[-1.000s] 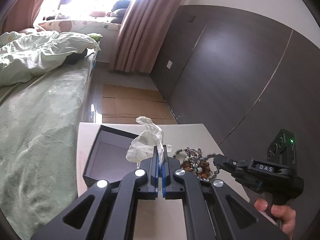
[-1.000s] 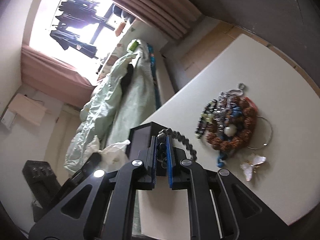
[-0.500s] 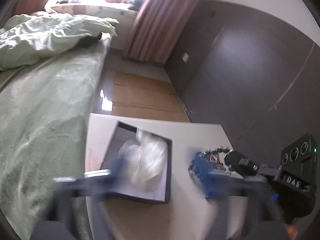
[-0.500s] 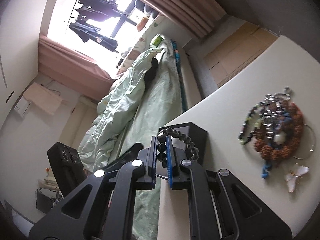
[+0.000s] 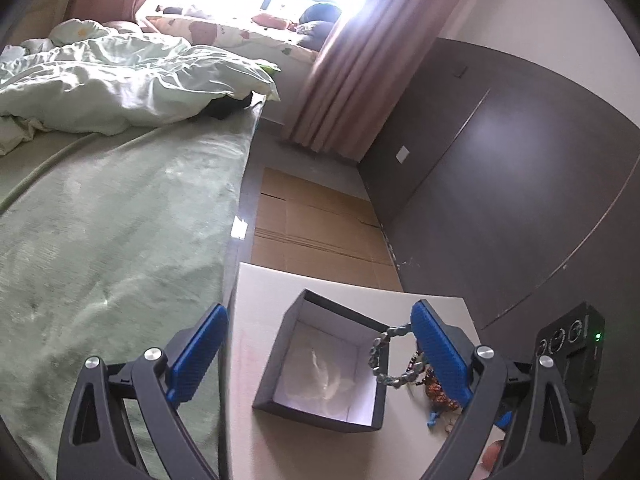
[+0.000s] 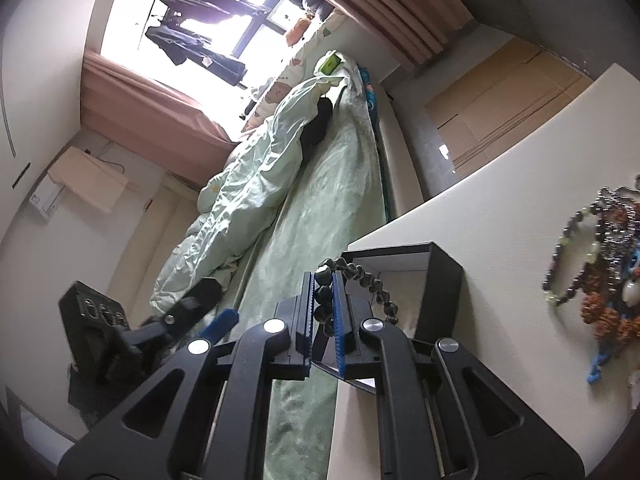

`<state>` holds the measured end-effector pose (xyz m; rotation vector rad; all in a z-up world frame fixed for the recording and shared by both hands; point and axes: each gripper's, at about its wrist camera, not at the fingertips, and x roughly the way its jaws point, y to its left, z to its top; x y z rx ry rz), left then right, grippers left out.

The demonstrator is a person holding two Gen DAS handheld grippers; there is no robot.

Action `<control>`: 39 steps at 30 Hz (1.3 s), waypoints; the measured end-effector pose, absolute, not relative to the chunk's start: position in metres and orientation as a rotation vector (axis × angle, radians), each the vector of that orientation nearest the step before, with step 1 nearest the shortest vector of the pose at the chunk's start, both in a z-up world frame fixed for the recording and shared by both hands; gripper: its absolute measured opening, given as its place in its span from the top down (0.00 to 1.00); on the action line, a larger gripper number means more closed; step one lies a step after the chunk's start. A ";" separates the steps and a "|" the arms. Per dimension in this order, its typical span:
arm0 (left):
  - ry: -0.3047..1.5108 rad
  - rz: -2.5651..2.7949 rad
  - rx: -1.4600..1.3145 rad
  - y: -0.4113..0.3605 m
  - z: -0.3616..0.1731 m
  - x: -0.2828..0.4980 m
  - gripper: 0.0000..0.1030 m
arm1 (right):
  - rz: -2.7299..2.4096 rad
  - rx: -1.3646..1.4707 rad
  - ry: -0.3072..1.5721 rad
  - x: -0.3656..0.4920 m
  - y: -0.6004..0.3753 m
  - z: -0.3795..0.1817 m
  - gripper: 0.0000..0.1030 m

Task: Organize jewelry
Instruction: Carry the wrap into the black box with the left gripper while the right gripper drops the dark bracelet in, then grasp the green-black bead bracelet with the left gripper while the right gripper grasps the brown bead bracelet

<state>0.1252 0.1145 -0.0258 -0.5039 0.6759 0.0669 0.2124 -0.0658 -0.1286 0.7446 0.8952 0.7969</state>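
An open dark box with a white lining stands on the white table; crumpled clear plastic lies inside it. My left gripper is open and empty, its blue pads either side of the box. My right gripper is shut on a grey beaded bracelet, held at the box's rim; the bracelet hangs over the box's right edge in the left wrist view. A pile of beaded jewelry lies on the table to the right.
A bed with green bedding runs along the table's left side. Flat cardboard lies on the floor beyond the table. A dark wardrobe wall stands to the right.
My left gripper let go of the plastic into the box, opened wide and pulled back. My right gripper carried the bracelet from the pile to the box.
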 end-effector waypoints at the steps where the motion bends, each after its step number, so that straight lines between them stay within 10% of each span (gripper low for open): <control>1: 0.676 0.068 -0.509 0.117 -0.026 0.125 0.13 | 0.791 0.738 0.897 0.213 -0.063 -0.130 0.90; 9: 0.678 0.068 -0.515 0.123 -0.024 0.129 0.13 | 0.734 0.626 0.920 0.218 -0.032 -0.133 0.86; 13: 0.675 0.069 -0.518 0.125 -0.023 0.130 0.13 | 0.788 0.591 0.959 0.218 -0.018 -0.136 0.51; 39: 0.711 -0.022 -0.363 0.042 -0.025 0.112 0.14 | 0.531 0.642 0.916 0.180 -0.179 -0.118 0.51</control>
